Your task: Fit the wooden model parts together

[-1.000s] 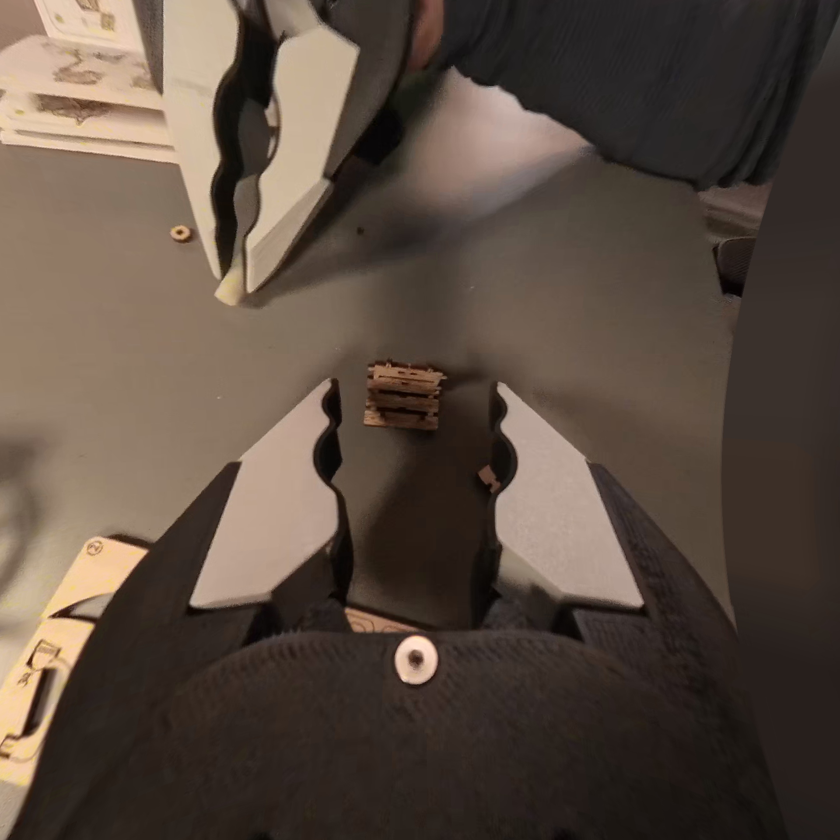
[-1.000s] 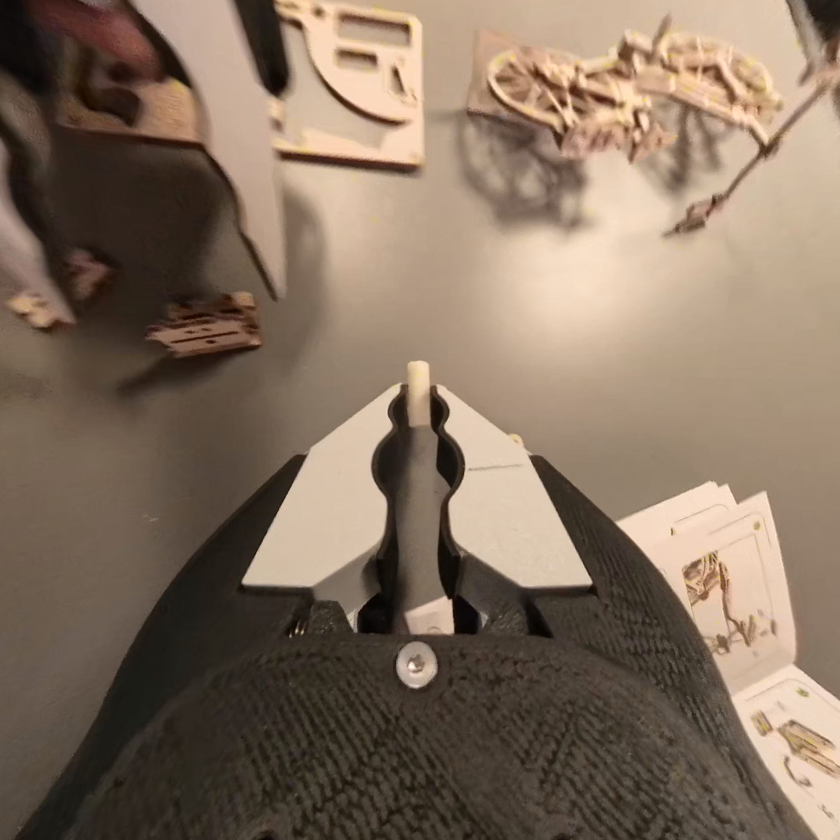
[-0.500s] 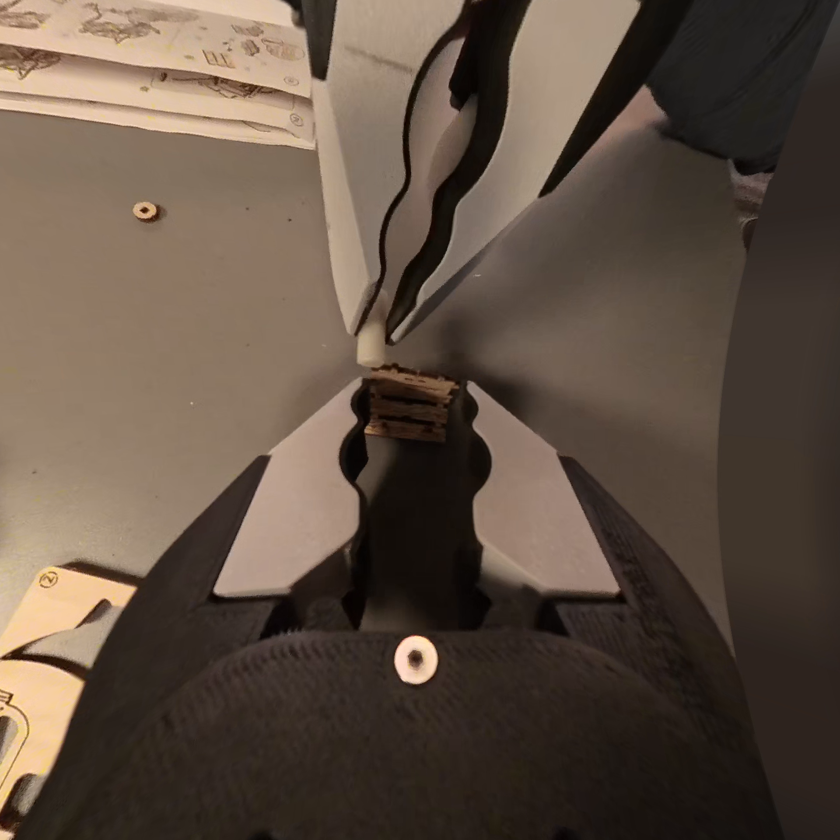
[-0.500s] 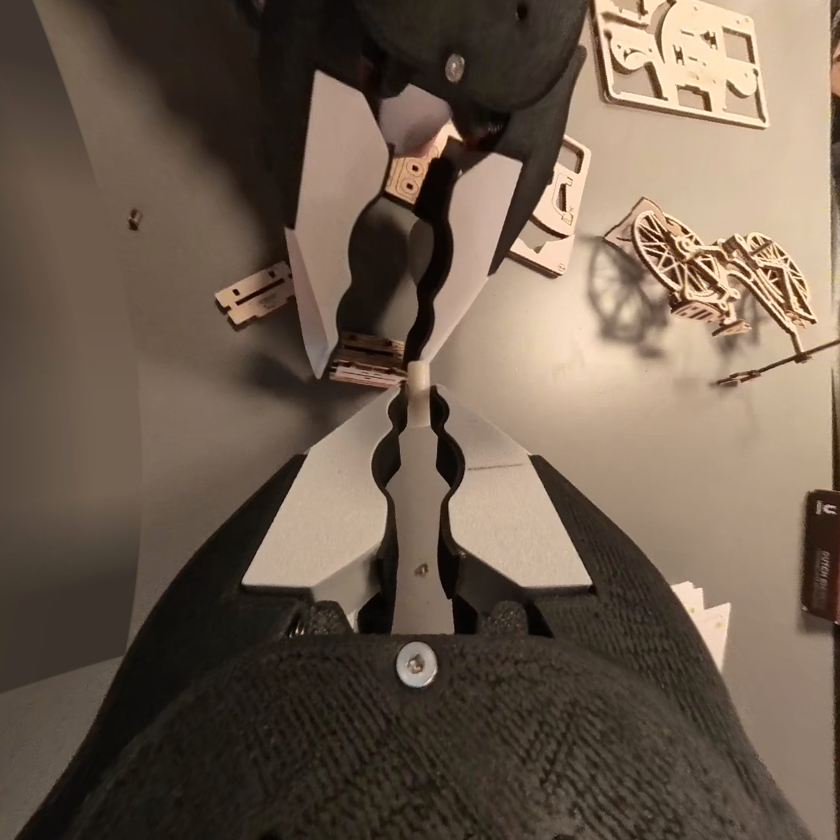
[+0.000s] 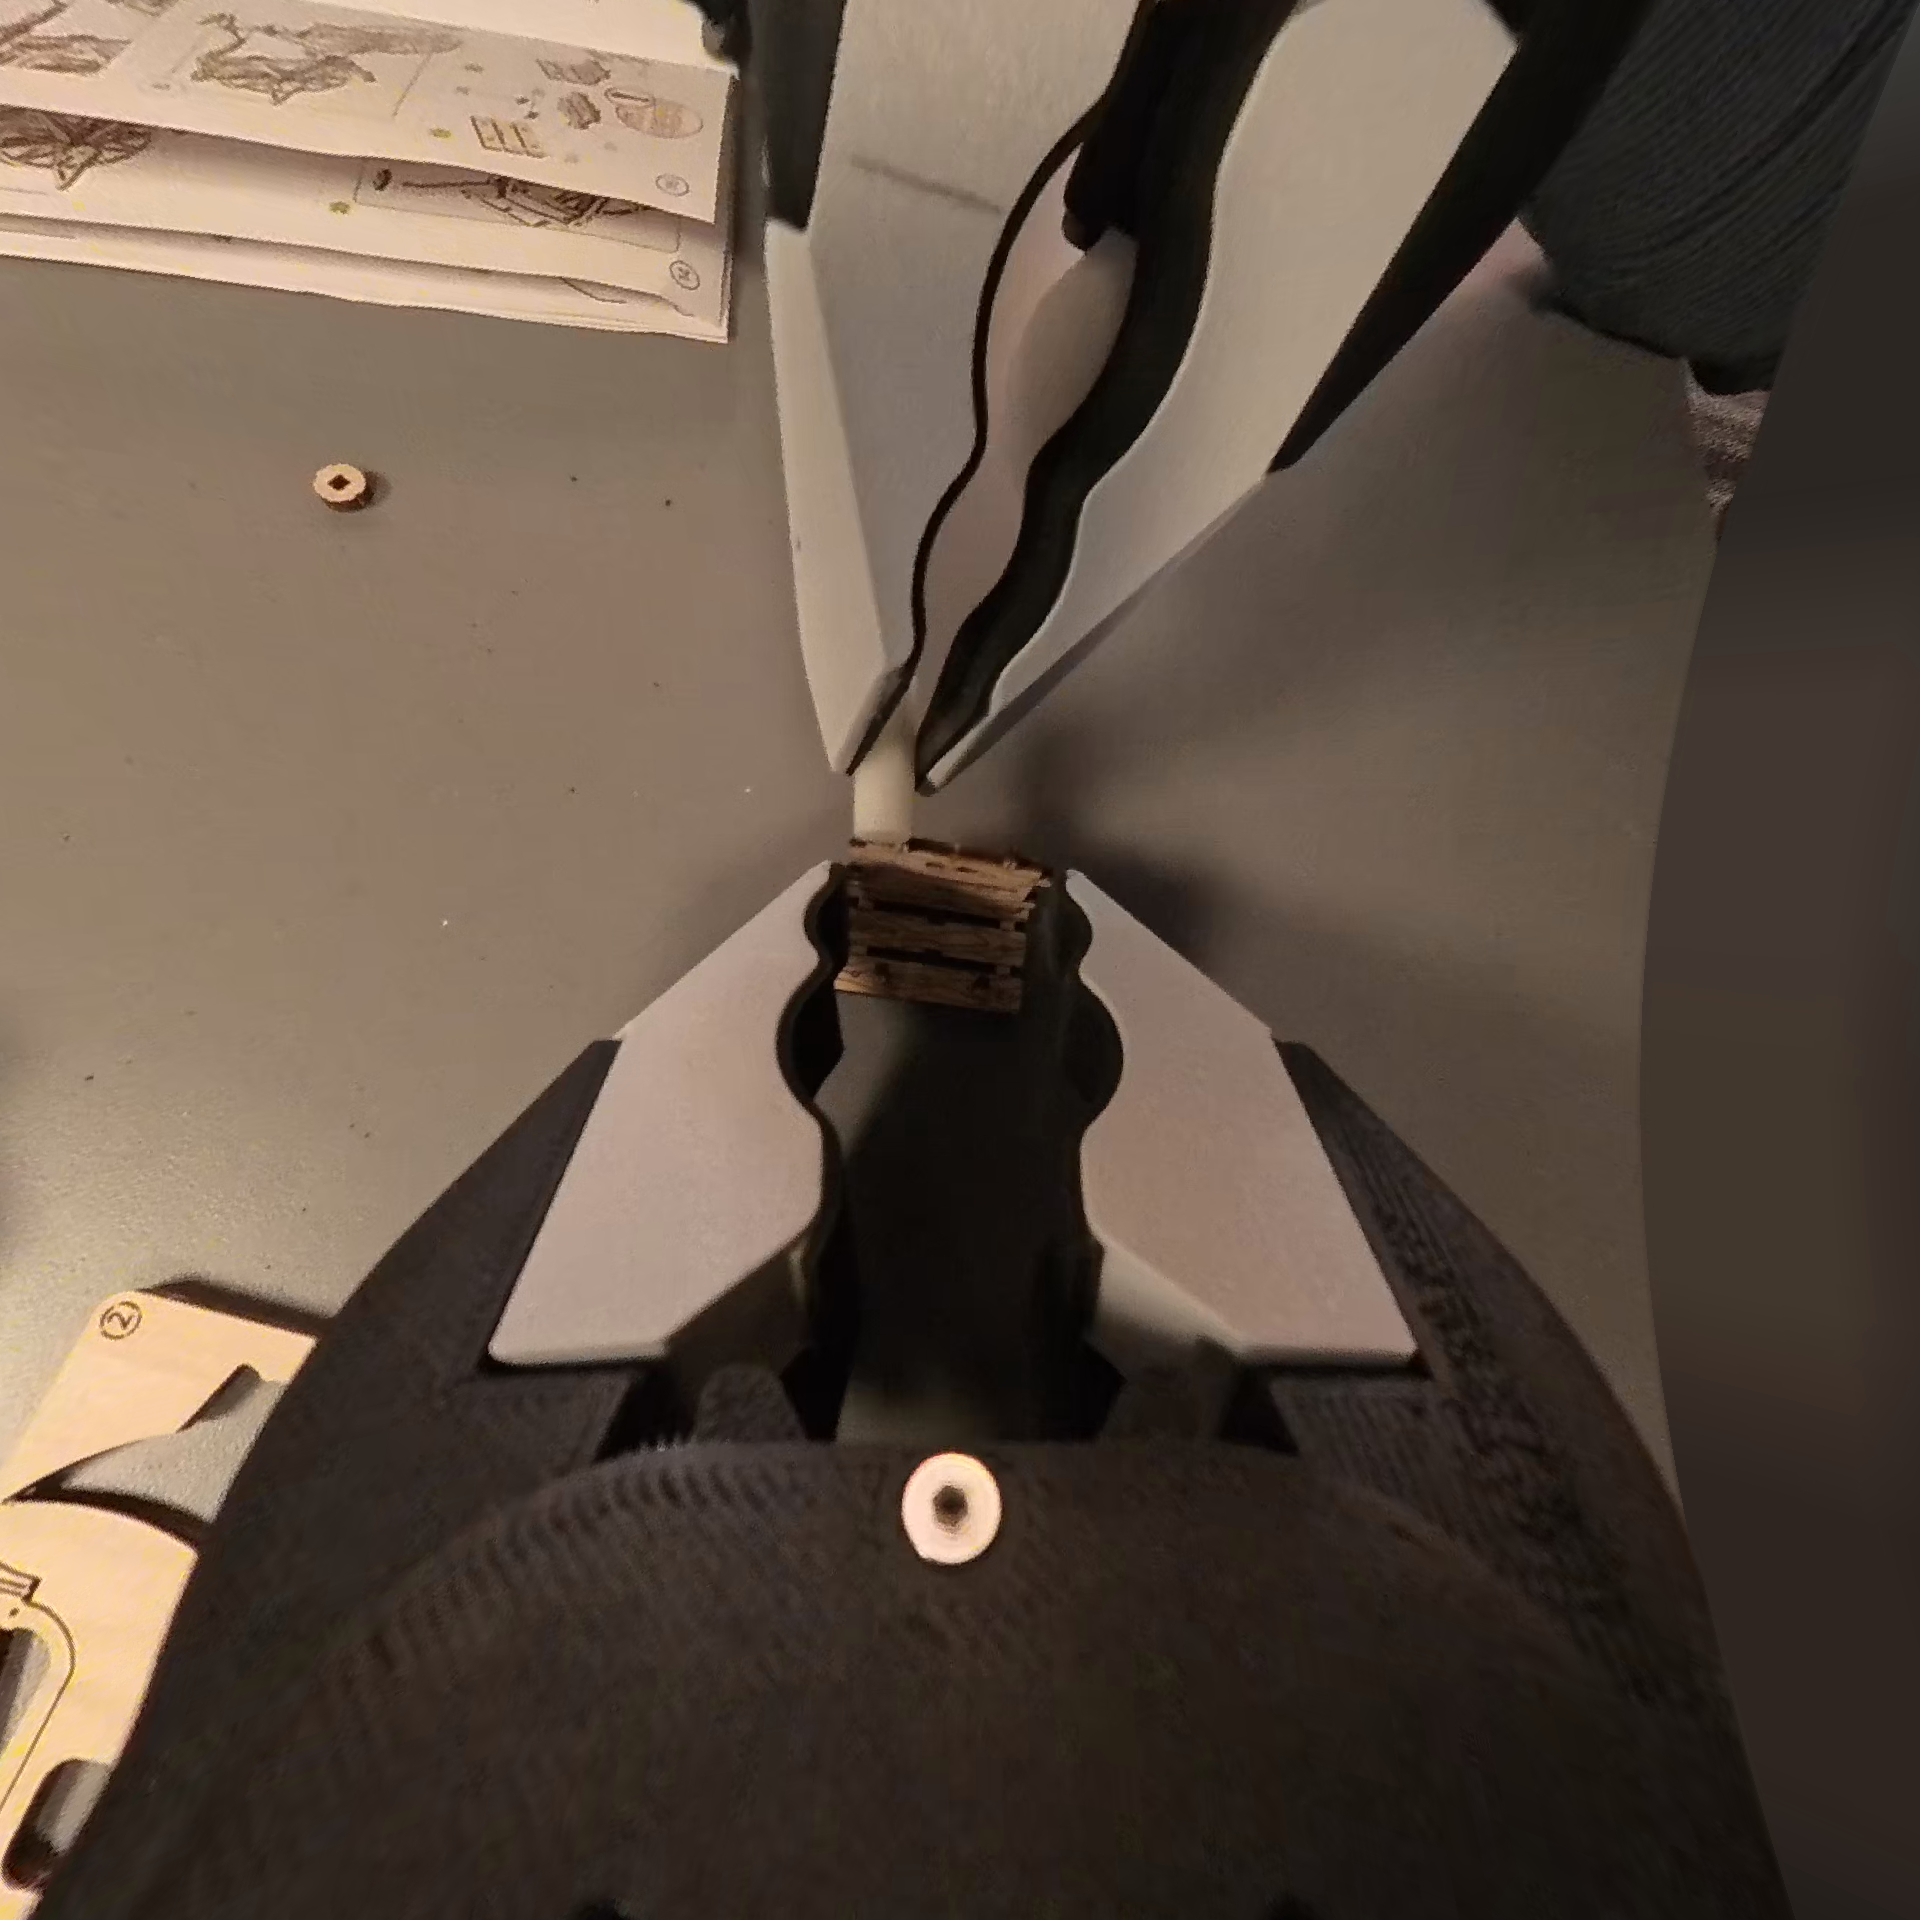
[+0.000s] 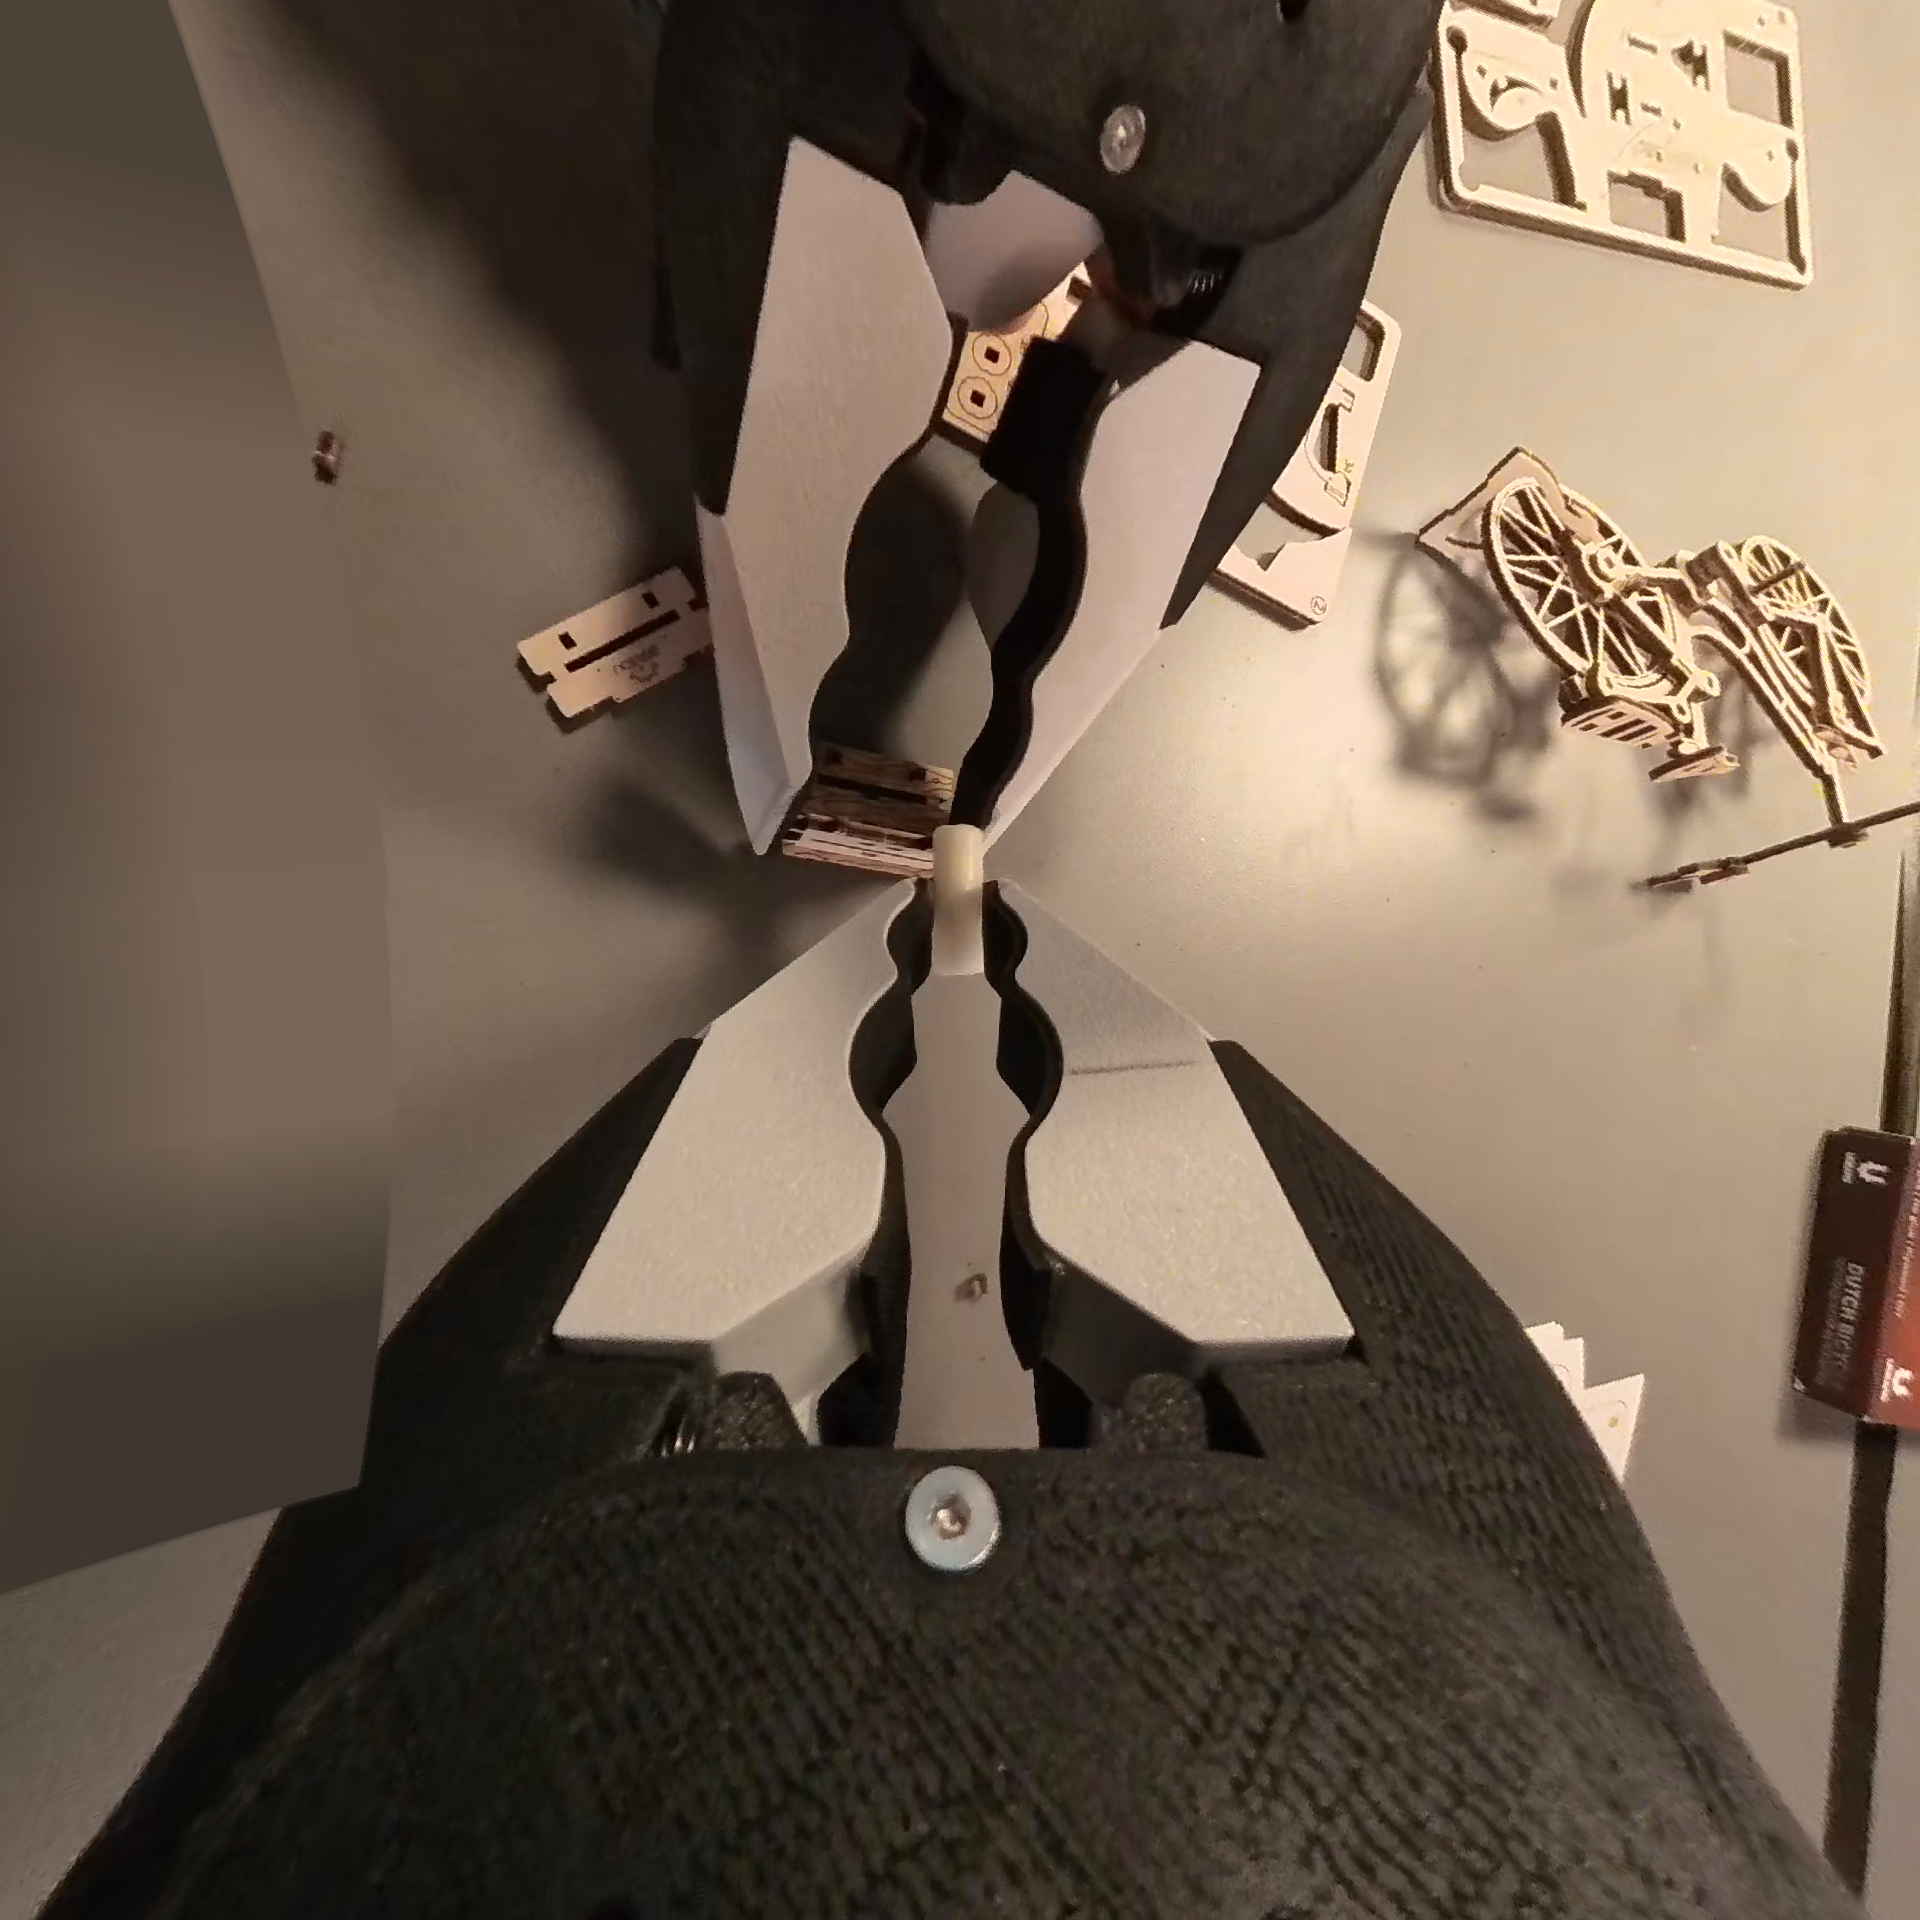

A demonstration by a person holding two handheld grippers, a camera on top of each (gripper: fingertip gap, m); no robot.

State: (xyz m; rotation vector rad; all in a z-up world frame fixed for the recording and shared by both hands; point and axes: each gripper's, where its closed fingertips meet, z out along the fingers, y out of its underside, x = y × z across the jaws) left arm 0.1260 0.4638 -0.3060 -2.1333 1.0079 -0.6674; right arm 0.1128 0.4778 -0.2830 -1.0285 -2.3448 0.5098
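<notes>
Left wrist view showed the left gripper [image 5: 940, 894] clamped on a small stacked wooden block [image 5: 940, 925] just above the grey table [image 5: 416, 831]. The right gripper [image 5: 883, 764] pinched a cream peg [image 5: 881, 805], its tip touching the block's top edge. Insertion seemed underway; next, the peg likely needed aligning with a hole and pressing straight in.

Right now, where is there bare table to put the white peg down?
Free: grey table between the small wooden ring and the left claw. Crowded: around the wooden block, and in the right view, near the bicycle model and cut-out sheet.
</notes>
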